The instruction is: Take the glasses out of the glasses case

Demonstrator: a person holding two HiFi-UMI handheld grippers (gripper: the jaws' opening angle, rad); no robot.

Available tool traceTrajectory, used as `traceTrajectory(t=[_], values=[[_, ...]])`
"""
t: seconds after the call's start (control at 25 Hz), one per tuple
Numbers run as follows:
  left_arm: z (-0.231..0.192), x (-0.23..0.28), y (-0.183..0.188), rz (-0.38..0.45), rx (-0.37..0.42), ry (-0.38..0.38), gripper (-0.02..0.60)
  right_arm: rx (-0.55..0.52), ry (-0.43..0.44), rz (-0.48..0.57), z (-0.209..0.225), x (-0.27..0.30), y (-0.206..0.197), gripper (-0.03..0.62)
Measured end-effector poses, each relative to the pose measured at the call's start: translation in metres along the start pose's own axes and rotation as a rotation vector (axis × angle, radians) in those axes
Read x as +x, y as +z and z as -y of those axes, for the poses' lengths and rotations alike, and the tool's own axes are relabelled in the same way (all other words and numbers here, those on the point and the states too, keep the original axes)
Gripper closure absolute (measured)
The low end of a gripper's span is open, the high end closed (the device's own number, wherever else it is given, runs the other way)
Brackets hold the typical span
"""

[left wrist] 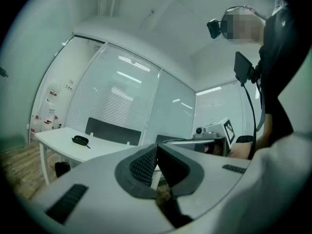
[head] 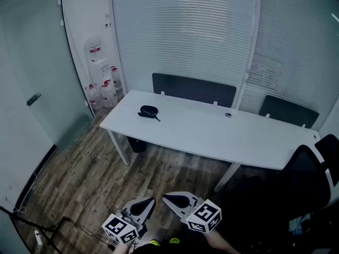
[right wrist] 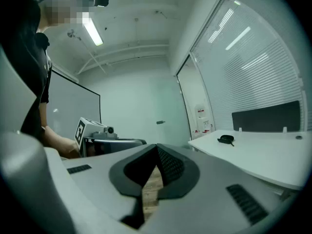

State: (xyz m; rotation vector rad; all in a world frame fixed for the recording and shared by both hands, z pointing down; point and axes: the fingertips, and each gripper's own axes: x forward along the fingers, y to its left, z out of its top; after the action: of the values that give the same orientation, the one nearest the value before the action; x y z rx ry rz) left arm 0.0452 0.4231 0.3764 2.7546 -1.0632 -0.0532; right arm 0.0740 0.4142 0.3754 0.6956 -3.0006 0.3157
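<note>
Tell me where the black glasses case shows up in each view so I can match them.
Head view: glasses case, upper left of centre, near the white table's left end.
Left gripper view: glasses case small, on the left, about mid-height.
Right gripper view: glasses case right of centre, about mid-height.
Shared landmark: the dark panel along the table's far edge.

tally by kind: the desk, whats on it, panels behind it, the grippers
long white desk: 1
black oval glasses case: 1
small round cable port: 1
dark rectangular divider panels: 2
handheld grippers, left and right, fingers shut: 2
total: 7
</note>
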Motion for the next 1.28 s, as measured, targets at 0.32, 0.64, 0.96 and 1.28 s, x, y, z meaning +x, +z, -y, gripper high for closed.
traceTrajectory(t=[0.32,0.64,0.96,1.28], values=[[-0.006,0.007,0.0,0.006,-0.004,-0.001,0.571,-0.003,-0.008,-0.013,0.008,0.004,-0.003,0.579],[-0.006,0.018,-0.002,0.003,-0.011,-0.001,0.571,0.022,-0.009,-0.046,0.018,0.006,-0.009,0.579],[-0.005,0.023,-0.01,-0.006,-0.027,0.029,0.571,0.032,0.009,-0.066,0.026,0.001,-0.017,0.579],[-0.01,0.024,-0.019,-0.034,-0.047,0.049,0.571,0.045,0.011,-0.078,0.032,0.002,-0.023,0.577]])
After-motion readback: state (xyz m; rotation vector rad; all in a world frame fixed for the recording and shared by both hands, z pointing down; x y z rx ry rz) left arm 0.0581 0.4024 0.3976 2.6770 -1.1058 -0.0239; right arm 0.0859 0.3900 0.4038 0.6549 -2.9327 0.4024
